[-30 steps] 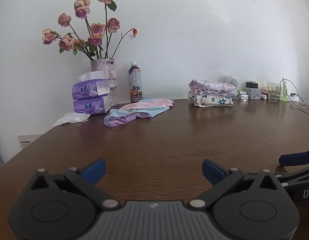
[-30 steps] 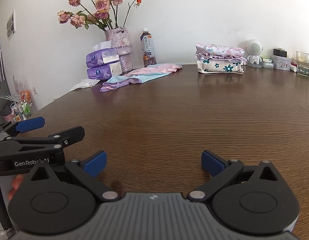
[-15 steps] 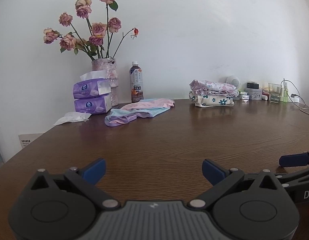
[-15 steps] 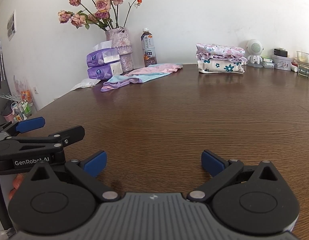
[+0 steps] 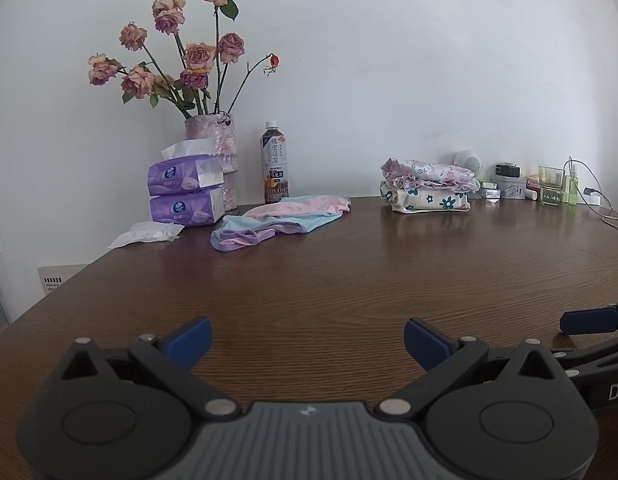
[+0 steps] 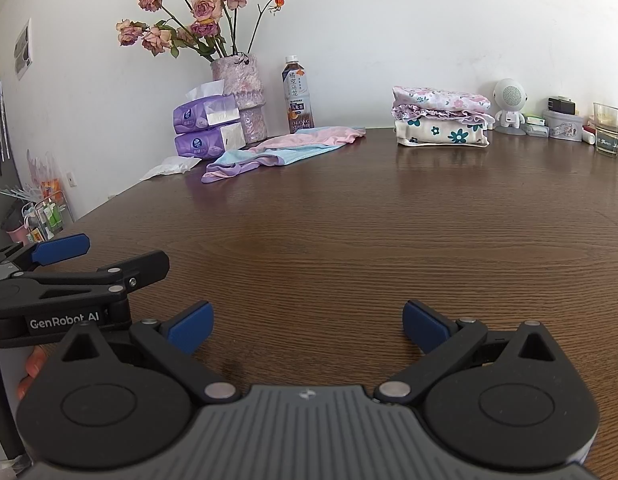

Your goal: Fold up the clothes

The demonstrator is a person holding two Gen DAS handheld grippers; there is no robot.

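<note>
Left gripper (image 5: 307, 340), right gripper (image 6: 305, 326): both spread, empty, staged near table edge; unfolded pastel garment (image 5: 283, 220) far off, awaiting pickup

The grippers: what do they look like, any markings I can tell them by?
Both are alike: the left gripper and right gripper have black linkage arms with silver pivot pins, round black housings, a ribbed grey centre plate and blue finger pads. Seen from the right wrist view, the left one's side reads "GenRobot AI" in white. No sleeves or cables show.
</note>
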